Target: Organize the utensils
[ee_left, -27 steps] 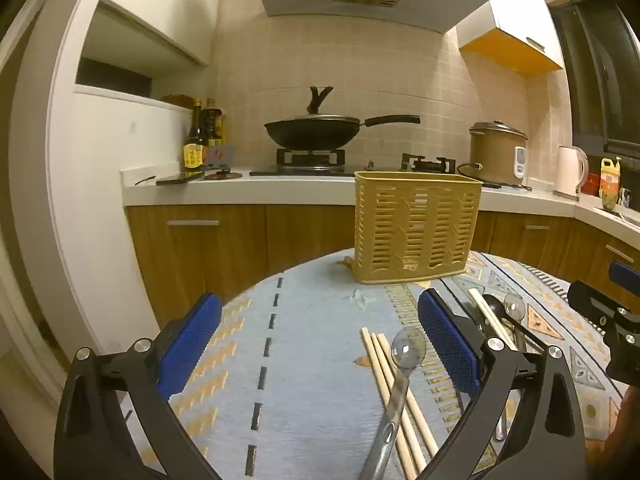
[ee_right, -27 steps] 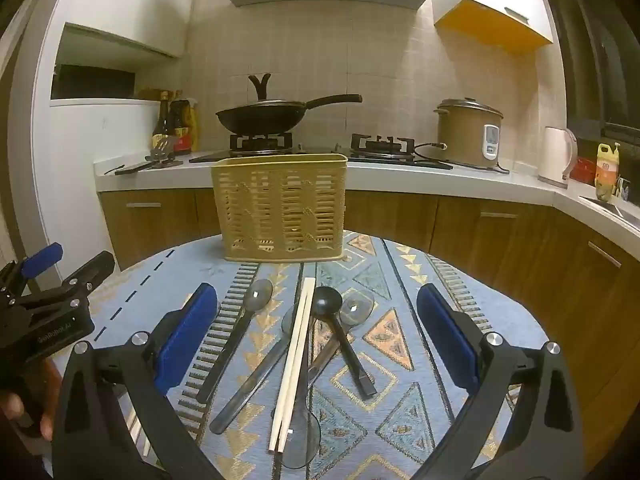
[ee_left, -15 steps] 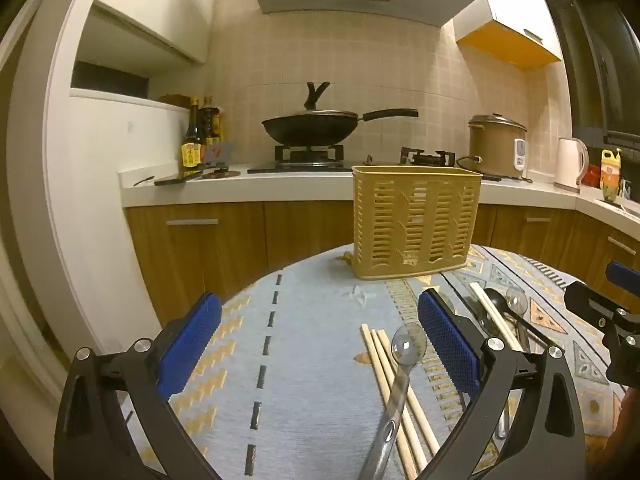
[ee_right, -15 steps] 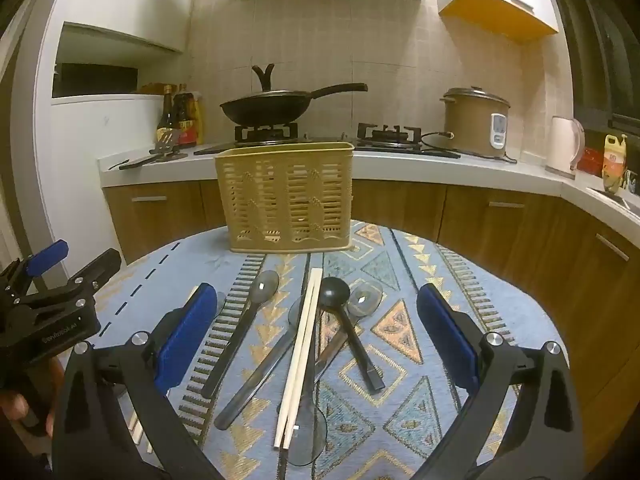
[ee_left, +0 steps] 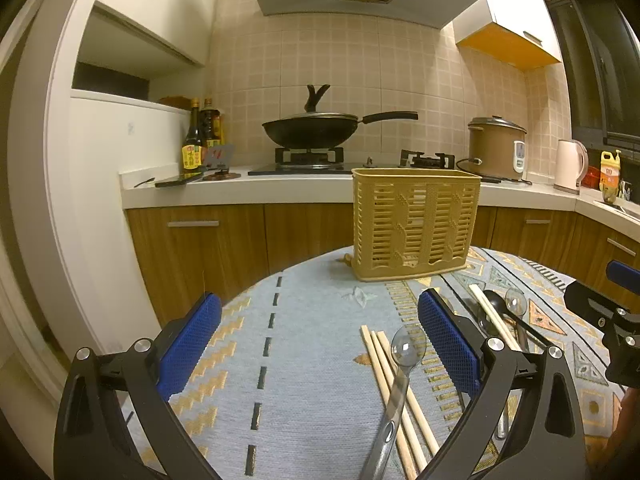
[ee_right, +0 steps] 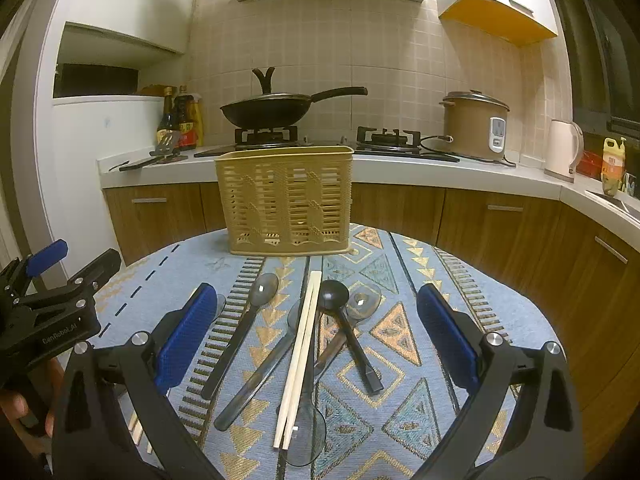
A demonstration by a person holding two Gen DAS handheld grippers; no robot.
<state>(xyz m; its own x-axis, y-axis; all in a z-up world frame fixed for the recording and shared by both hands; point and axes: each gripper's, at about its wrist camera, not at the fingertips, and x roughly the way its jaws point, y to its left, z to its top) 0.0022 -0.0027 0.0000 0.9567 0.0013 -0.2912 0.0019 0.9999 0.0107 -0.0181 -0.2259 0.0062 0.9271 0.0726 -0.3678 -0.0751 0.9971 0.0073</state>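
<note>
Right wrist view shows the right gripper (ee_right: 312, 332) hanging over the middle of the tablecloth (ee_right: 460, 280) with jaws spread wide and nothing between the pads. Under it lie a pair of chopsticks (ee_right: 300, 356), a black spoon (ee_right: 346, 328) and several clear spoons (ee_right: 248, 320), all loose and overlapping. The basket (ee_right: 286, 200) stands upright at the far edge of the cloth, apparently empty as far as its slats show.

Left wrist view shows the left gripper (ee_left: 320, 344) likewise spread and empty, nearer the cloth's left edge, with more chopsticks (ee_left: 396, 392) and a clear spoon (ee_left: 396, 384) lying just inside its right finger.

No utensil is picked up yet, so sorting looks to be at its start. Next, I judge, one gripper must drop onto a single item, likely the top chopsticks, and pinch across the shaft without dragging the spoons beneath. Both grippers tilt slightly downward toward the cloth.
</note>
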